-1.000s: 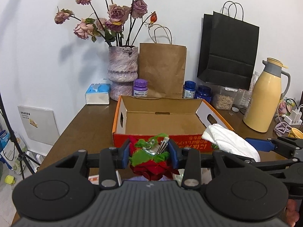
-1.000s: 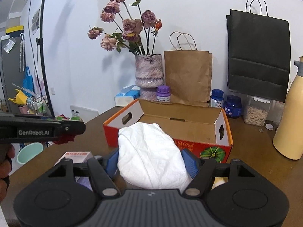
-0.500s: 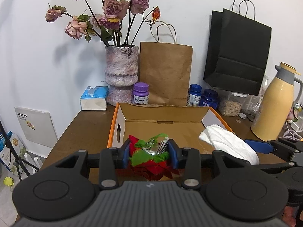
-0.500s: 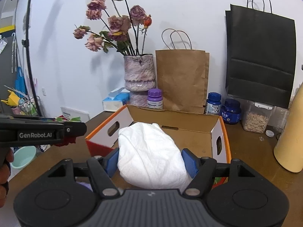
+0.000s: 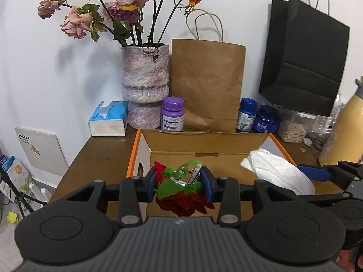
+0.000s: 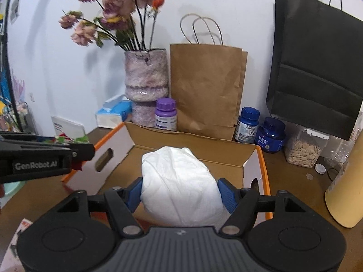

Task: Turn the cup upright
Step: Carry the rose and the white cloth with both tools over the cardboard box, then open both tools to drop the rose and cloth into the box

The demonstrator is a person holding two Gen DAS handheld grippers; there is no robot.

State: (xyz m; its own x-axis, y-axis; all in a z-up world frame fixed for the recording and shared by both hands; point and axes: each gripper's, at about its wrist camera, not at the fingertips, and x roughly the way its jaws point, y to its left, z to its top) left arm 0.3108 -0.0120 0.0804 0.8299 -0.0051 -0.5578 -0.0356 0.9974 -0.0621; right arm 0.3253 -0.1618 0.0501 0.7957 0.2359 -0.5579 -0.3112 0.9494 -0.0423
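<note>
No cup shows in either view, so nothing suggests the flip has begun; I judge the whole of it is left, and where the cup sits I cannot tell.

Both hands are busy with other things above the open cardboard box (image 5: 226,142) on the worktop (image 5: 99,156). The left claw (image 5: 178,183) is clenched part-way on a red artificial flower (image 5: 181,200) with green leaves and a metal clip at its top, both blue pads pressing its sides; it hangs over the near left part of the box. The right claw (image 6: 180,193) is wider apart and grasps a white crumpled bundle (image 6: 179,181), cloth or paper I cannot say, which fills the gap between its pads and sits over the near middle of the box. In the left view that bundle shows over the box's right side.

By my reading, both loads would need setting down before either claw is free for a cup.
</note>
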